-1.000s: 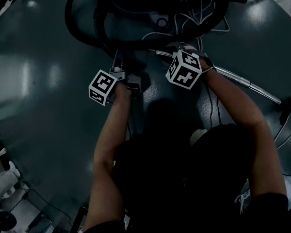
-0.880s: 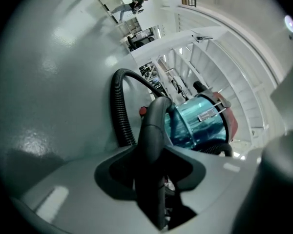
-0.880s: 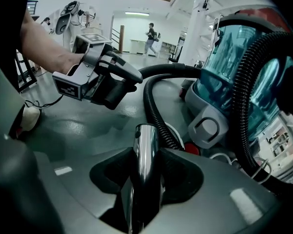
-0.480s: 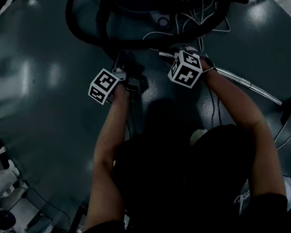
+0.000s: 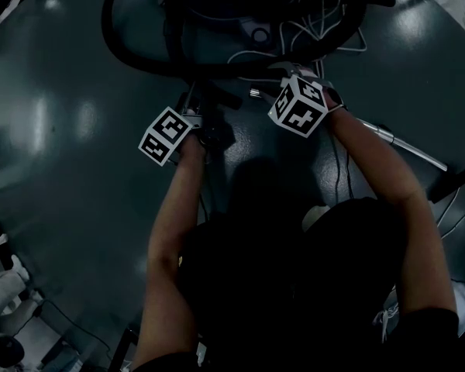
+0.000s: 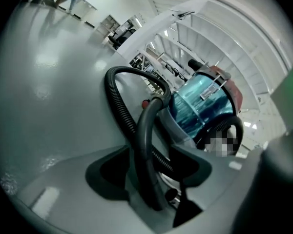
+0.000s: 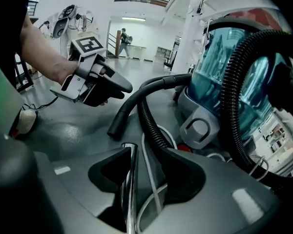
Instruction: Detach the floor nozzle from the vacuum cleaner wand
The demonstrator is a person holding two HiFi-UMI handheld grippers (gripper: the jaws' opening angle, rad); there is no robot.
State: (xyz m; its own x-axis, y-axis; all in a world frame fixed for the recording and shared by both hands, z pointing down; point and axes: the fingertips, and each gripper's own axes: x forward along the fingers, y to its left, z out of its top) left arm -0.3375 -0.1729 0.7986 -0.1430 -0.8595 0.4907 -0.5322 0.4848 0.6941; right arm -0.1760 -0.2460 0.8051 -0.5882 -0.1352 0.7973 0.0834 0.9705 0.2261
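Note:
The chrome wand [image 5: 395, 139] lies on the floor, running right from my right gripper [image 5: 270, 90]. A dark piece [image 5: 448, 183] sits at its far end, too dark to make out. In the right gripper view the wand [image 7: 128, 179] rests along the left jaw with a wide gap beside it. Its bare end is apart from the black hose tube's open mouth [image 7: 115, 129]. The right gripper [image 7: 146, 174] is opening. My left gripper [image 5: 213, 115] [image 6: 149, 172] is also opening. The curved black hose tube [image 6: 145, 150] stands between its jaws with gaps on both sides.
The vacuum cleaner body with its blue-green bin [image 6: 202, 106] [image 7: 224, 77] stands just ahead. Its ribbed black hose [image 5: 132, 53] loops across the floor. A white cord [image 7: 149, 179] runs between the right jaws and coils by the body. Bare grey floor [image 5: 54, 130] spreads to the left.
The left gripper has rolled a little and its cube has tilted. The wand's near end has slid slightly toward me and now lies apart from the hose tube.

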